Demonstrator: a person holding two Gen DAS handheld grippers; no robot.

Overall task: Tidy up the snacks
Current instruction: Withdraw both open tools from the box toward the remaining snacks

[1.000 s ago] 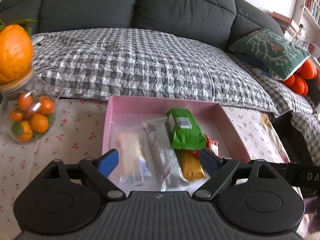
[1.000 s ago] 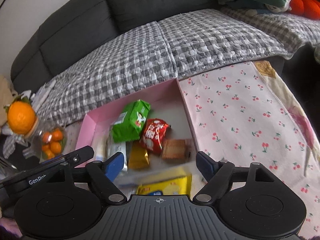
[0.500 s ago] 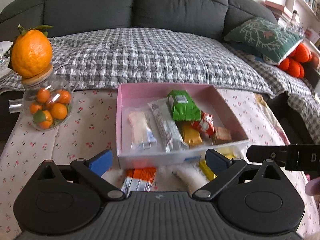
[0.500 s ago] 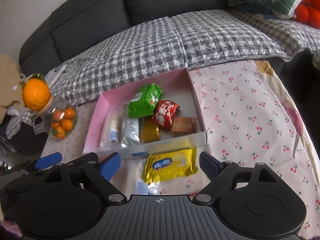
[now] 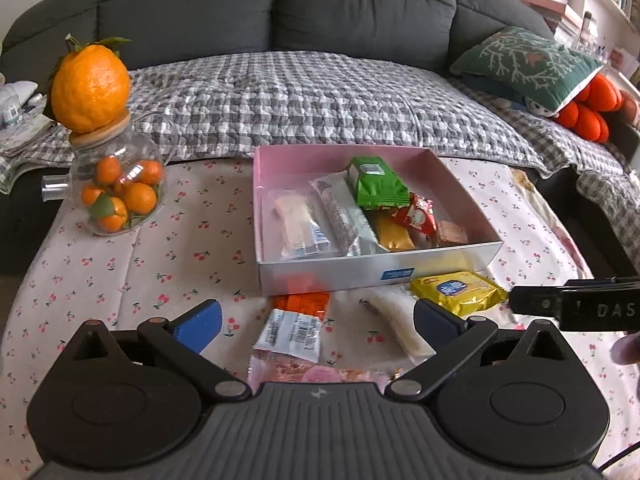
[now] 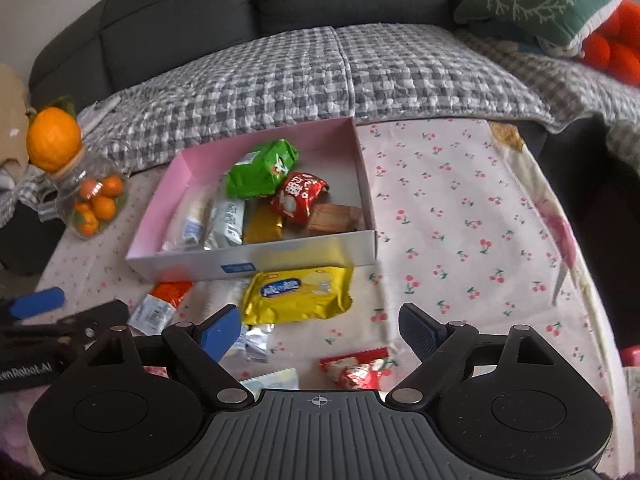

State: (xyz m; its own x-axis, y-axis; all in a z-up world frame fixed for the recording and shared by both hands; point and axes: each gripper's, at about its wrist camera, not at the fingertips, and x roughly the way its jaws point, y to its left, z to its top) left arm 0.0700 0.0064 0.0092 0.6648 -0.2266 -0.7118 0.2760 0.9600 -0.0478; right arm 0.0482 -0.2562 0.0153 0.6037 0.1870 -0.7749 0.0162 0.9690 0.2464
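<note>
Left wrist view: pink box point(image 5: 460, 184) farther off, yellow packet point(image 5: 460, 290) newly visible.

"DAS" on the right gripper's body point(image 5: 600, 309), "enRobot.AI" on the left gripper's body point(image 6: 24, 372), snack wrapper print unreadable

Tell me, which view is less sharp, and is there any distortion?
Right wrist view: softer, the green pillow and sofa cover look blurred. Left wrist view: crisper, print on the yellow packet shows. Both: fisheye bending, dark corners.
</note>
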